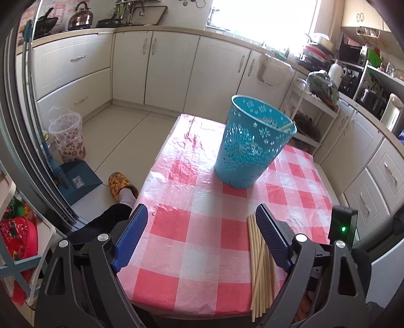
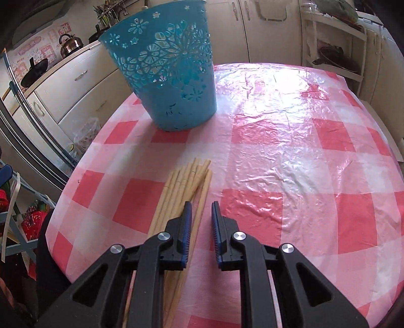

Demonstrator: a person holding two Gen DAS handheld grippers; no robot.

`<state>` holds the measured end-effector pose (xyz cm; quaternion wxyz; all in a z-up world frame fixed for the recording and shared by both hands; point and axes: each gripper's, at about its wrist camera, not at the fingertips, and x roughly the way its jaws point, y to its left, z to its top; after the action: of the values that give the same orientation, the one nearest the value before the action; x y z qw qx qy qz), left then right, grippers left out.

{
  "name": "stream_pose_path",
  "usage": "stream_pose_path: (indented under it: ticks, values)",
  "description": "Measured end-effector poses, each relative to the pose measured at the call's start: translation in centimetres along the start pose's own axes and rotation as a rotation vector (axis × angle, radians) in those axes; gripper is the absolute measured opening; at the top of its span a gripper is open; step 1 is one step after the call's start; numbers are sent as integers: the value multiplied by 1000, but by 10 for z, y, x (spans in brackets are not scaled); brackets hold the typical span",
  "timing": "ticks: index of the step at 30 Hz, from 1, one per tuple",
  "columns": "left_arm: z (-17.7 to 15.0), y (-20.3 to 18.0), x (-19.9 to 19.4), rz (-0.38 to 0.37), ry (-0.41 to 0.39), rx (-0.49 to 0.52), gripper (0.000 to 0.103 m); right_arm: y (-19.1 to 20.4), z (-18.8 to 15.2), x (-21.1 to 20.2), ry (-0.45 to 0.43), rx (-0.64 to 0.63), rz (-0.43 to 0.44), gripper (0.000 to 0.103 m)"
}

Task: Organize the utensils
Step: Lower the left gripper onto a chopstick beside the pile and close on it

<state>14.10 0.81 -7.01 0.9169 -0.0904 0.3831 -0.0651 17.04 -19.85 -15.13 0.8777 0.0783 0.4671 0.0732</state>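
i see the teal basket (image 1: 252, 141) upright on the checked tablecloth (image 1: 202, 242), bearing cut-out flowers but no readable writing. the chopsticks (image 2: 181, 191) lie bundled on the cloth nearer me than the basket. my left gripper (image 1: 202, 214) is spread wide; my right gripper (image 2: 201, 209) hangs narrowly parted over the bundle, pinching nothing.

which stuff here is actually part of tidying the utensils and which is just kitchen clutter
Part of the job: chopsticks, blue basket, left gripper, right gripper.

Just around: checked tablecloth, kettle, floor bin, slipper.
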Motion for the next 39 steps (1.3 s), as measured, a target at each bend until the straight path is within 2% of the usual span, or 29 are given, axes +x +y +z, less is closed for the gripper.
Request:
stream_pose_path:
  ticks: [5, 15, 21, 33, 36, 39]
  values:
    - [-13, -10, 27, 12, 75, 55, 84, -3, -2, -2, -11, -38, -31, 8]
    - [-31, -46, 99, 23, 219, 184, 84, -14, -7, -5, -30, -32, 9, 7]
    - [-34, -59, 118, 52, 237, 226, 83, -21, -9, -7, -39, -13, 36, 7]
    - [-36, -65, 134, 67, 265, 235, 83, -24, -10, -9, -47, -13, 53, 7]
    - [-37, -69, 139, 106, 263, 264, 82, -21, -9, -8, -51, -26, 30, 7]
    - [-35, -72, 140, 97, 259, 272, 75, -19, -8, -8, -46, -56, 23, 7]
